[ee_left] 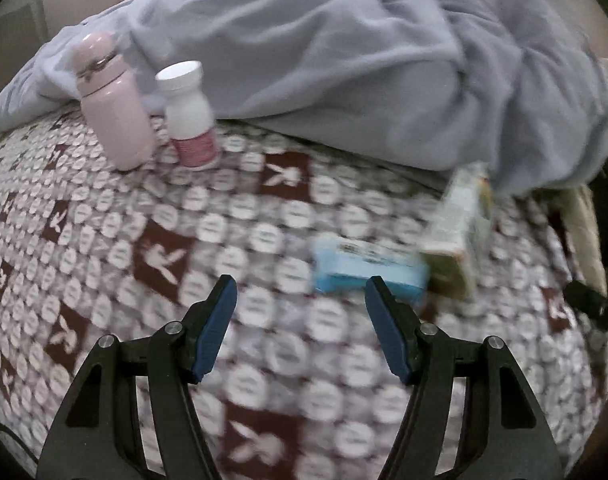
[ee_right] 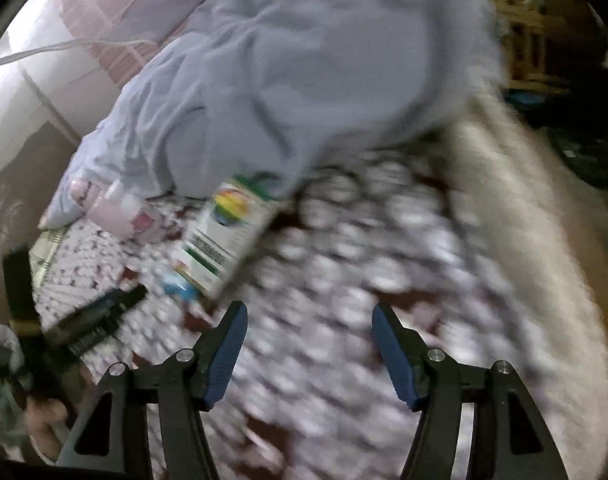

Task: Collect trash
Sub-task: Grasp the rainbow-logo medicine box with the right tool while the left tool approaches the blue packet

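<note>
Both frames are smeared with motion blur. The left gripper (ee_left: pixel 299 292) hangs over a patterned bedspread (ee_left: pixel 103 240) with its jaws apart and nothing between them; a flat blue box (ee_left: pixel 364 268) lies just past its right fingertip, touching a tilted white-and-green carton (ee_left: pixel 456 232). A pink flask (ee_left: pixel 111 104) and a white pill bottle (ee_left: pixel 189 116) stand side by side near a rumpled grey blanket (ee_left: pixel 324 52). The right gripper (ee_right: pixel 310 320) is likewise spread and empty (the carton (ee_right: pixel 227 232) sits beyond its left finger)

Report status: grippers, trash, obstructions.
Left gripper open, empty. Right gripper open, empty. Blue box and white carton lie loose on the bedspread. Nothing blocking; frames blurred.
</note>
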Available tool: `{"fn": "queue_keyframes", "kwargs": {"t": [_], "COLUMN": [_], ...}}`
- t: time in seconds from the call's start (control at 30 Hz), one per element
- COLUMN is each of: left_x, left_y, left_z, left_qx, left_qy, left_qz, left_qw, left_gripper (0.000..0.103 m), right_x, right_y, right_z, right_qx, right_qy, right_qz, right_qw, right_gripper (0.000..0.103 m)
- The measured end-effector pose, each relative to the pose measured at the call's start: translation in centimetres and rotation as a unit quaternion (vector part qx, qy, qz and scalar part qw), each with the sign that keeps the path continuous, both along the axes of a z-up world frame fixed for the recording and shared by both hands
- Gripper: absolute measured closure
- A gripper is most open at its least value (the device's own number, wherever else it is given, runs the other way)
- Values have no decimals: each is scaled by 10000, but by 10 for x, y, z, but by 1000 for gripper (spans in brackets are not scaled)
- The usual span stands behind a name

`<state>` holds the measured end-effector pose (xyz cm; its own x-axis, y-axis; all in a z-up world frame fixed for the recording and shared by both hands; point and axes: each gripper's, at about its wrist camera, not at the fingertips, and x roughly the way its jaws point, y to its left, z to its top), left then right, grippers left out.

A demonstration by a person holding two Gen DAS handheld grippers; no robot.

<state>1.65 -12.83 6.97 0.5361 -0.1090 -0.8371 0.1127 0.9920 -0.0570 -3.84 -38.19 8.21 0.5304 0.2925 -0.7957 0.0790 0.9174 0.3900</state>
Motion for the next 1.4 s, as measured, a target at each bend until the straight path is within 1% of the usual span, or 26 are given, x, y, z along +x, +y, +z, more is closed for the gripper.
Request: {"fn": "queue_keyframes", "kwargs": {"t": [0.13, 0.27, 0.37, 0.4, 0.43, 0.47, 0.5, 0.53, 0.63, 0.67, 0.7, 0.77, 0.83, 0.9, 0.97, 1.03, 1.1, 1.17, 1.23, 1.27, 1.3, 1.33, 1.4], "left_x": [26, 53, 67, 70, 72, 73, 73, 71, 58, 53, 49, 41, 31, 21, 16, 12, 3, -9, -22, -26, -28, -28, -19], "left_y": [11, 17, 16, 15, 15, 14, 14, 13, 9, 8, 8, 8, 2, -9, -16, -15, -7, 1, 8, 9, 11, 12, 10], "left_z": [-11, -17, -24, -28, -30, -34, -37, -39, -40, -40, -39, -35, -32, -29, -32, -33, -32, -27, -22, -22, -23, -27, -36], "left_qx": [-5, -253, -406, -496, -563, -671, -744, -822, -983, -1088, -1197, -1550, -1679, -1550, -1330, -1344, -1434, -1389, -1365, -1279, -1096, -812, -541], "left_qy": [56, 41, 145, 243, 314, 428, 514, 585, 647, 730, 799, 865, 870, 844, 916, 995, 982, 905, 806, 794, 809, 886, 992], "left_qz": [3, -108, -197, -239, -267, -321, -383, -469, -693, -761, -778, -779, -942, -1229, -1307, -1163, -823, -459, -282, -251, -199, -131, -33], "left_qw": [10000, 9996, 9989, 9982, 9976, 9963, 9952, 9938, 9906, 9885, 9865, 9810, 9774, 9766, 9782, 9790, 9813, 9851, 9870, 9883, 9905, 9927, 9936], "left_gripper": [37, 37, 37, 37, 37, 38, 38, 38, 38, 38, 38, 38, 37, 37, 37, 37, 37, 37, 37, 37, 37, 37, 38], "right_x": [47, 87, 103, 107, 108, 108, 105, 102, 87, 81, 72, 56, 40, 23, 8, -3, -5, -5, -8, -10, -11, -12, -12], "right_y": [29, 49, 59, 62, 63, 65, 65, 66, 60, 57, 53, 46, 39, 35, 26, 25, 27, 24, 20, 19, 21, 21, 22], "right_z": [-8, -24, -35, -41, -48, -49, -48, -45, -30, -24, -16, -5, 6, 10, 9, 4, -2, -8, -15, -18, -21, -23, -25], "right_qx": [409, 682, 608, 528, 496, 498, 434, 350, 231, 198, 110, -149, -493, -796, -1058, -1372, -1546, -1476, -1340, -1282, -1248, -1239, -1236], "right_qy": [60, 267, 390, 526, 646, 624, 515, 402, 148, 100, 64, 15, 2, 113, 221, 303, 324, 384, 438, 445, 448, 440, 446], "right_qz": [14, -70, -111, -131, -171, -153, -112, -53, 128, 172, 249, 350, 481, 671, 755, 812, 798, 774, 748, 748, 756, 767, 786], "right_qw": [9991, 9973, 9973, 9971, 9965, 9967, 9977, 9986, 9995, 9996, 9996, 9993, 9976, 9945, 9913, 9868, 9842, 9853, 9872, 9879, 9883, 9883, 9882], "right_gripper": [36, 35, 34, 34, 34, 35, 40, 43, 43, 43, 43, 43, 43, 43, 43, 43, 43, 43, 43, 43, 43, 43, 43]}}
